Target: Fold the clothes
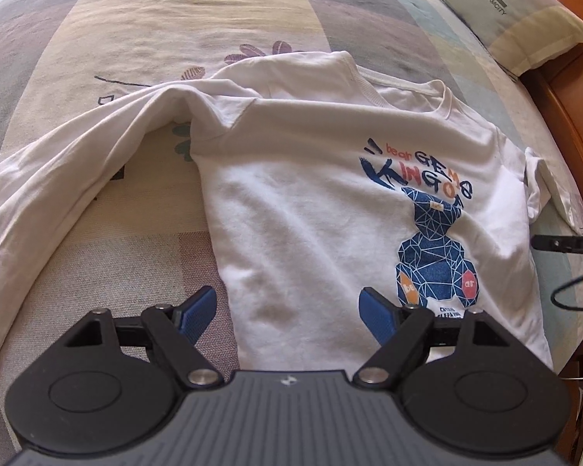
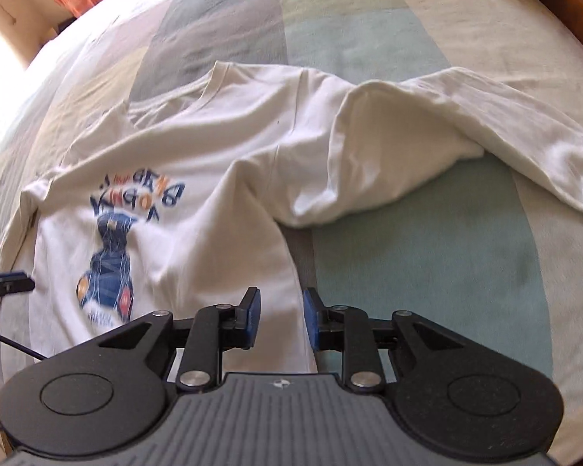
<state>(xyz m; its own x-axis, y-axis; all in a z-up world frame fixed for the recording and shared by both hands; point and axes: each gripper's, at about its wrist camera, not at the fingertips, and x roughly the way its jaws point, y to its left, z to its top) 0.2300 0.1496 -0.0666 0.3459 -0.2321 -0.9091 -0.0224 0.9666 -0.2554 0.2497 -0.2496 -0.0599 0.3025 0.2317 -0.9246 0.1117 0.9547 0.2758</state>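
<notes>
A white long-sleeved shirt (image 1: pixel 299 194) with a blue bear print (image 1: pixel 435 248) lies face up on the bed. Its left sleeve (image 1: pixel 58 178) bends out to the left. My left gripper (image 1: pixel 287 314) is wide open just above the shirt's lower hem, holding nothing. In the right wrist view the shirt (image 2: pixel 213 178) lies spread, its right sleeve (image 2: pixel 466 136) bunched and bent out to the right. My right gripper (image 2: pixel 281 316) is open with a narrow gap, over the shirt's lower right edge, empty. The other gripper's tip (image 2: pixel 7 283) shows at far left.
The bed has a pastel patchwork sheet (image 1: pixel 175 19). A pillow (image 1: pixel 524 11) lies at the top right. A wooden bed frame (image 1: pixel 575 136) runs along the right edge. A black cable (image 1: pixel 571 287) hangs near it.
</notes>
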